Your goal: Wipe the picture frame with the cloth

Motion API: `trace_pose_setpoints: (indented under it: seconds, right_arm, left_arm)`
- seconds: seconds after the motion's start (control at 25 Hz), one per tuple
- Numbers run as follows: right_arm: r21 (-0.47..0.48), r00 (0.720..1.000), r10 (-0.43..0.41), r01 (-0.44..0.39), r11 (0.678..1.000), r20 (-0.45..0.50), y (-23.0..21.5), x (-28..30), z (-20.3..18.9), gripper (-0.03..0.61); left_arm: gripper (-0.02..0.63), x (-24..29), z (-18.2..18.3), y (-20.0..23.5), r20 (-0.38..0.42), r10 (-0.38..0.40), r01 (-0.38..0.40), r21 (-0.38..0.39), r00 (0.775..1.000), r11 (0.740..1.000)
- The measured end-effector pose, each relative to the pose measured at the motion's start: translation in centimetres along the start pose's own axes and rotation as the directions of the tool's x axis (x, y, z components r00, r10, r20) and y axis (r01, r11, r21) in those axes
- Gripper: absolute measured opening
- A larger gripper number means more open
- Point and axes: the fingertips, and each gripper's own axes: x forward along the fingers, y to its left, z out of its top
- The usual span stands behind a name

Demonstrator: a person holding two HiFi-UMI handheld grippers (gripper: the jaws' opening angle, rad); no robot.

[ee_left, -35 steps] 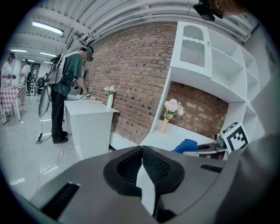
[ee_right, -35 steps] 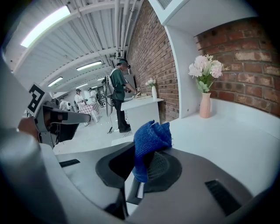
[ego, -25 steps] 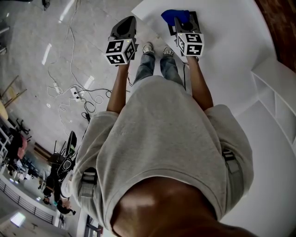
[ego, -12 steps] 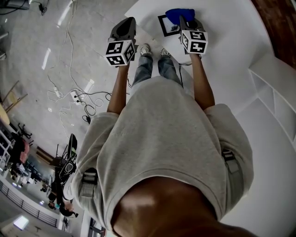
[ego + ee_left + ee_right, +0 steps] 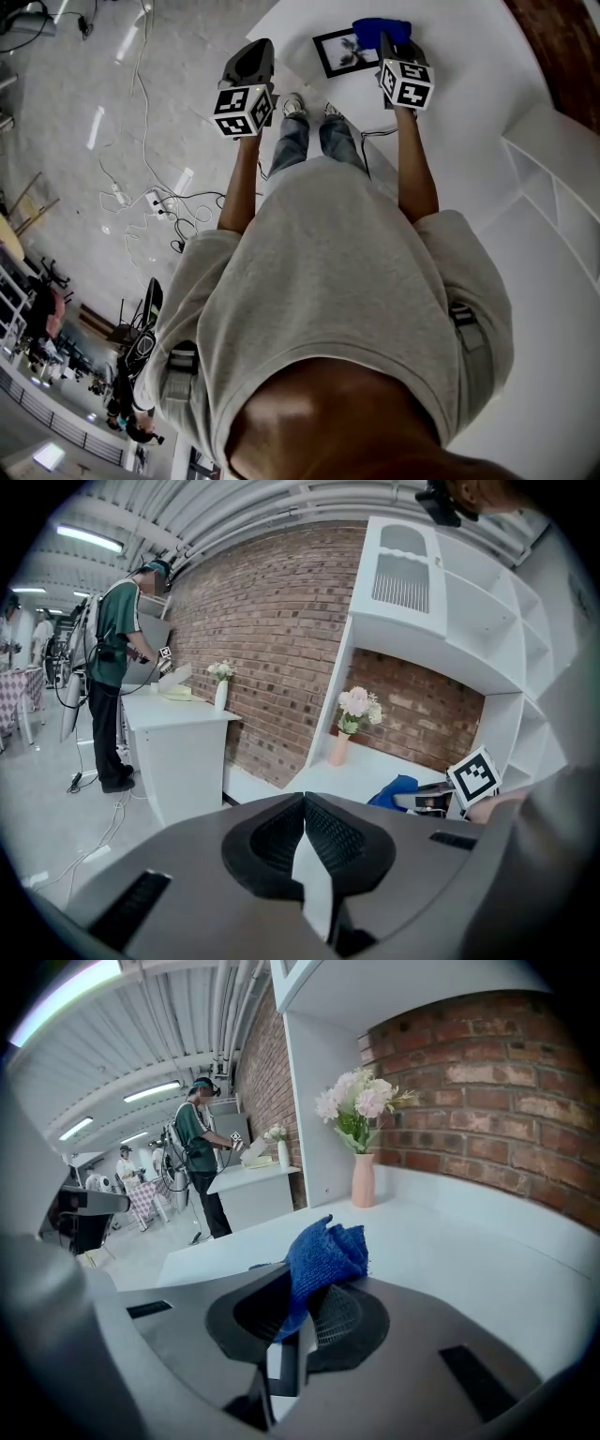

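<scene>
Pic frame [image 5: 339,52] rt side hidden under cloth [image 5: 380,30] & right gripper [image 5: 389,43] in head view.

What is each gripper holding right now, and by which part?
The right gripper pinches the blue cloth by one bunched end; the rest sticks out past the jaws. The left gripper is shut on nothing.

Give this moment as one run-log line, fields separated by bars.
right hand-held gripper: shut on blue cloth | left hand-held gripper: shut, empty | picture frame: flat on white table, beside cloth
</scene>
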Motion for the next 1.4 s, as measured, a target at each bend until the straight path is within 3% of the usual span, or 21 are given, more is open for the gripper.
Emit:
trace_pose_setpoints:
  seconds: [0.64,1.08,1.4]
  right_arm:
    - [0.006,0.994,-0.092,0.092,0.996,0.052,-3.7,-3.0,1.8,0.055]
    - [-0.120,0.996,0.043,-0.033,0.992,0.075,3.5,-4.1,3.8,0.055]
    - [-0.176,0.984,0.168,-0.156,0.972,0.053,10.2,-3.9,2.5,0.055]
  left_arm:
    - [0.017,-0.1,0.6,-0.4,0.012,-0.021,0.021,0.012,1.000,1.000]
    - [0.017,-1.7,0.8,-0.3,0.046,-0.015,0.015,-0.002,0.999,1.000]
    - [0.017,-3.9,0.1,0.6,0.073,0.024,-0.022,-0.018,0.997,1.000]
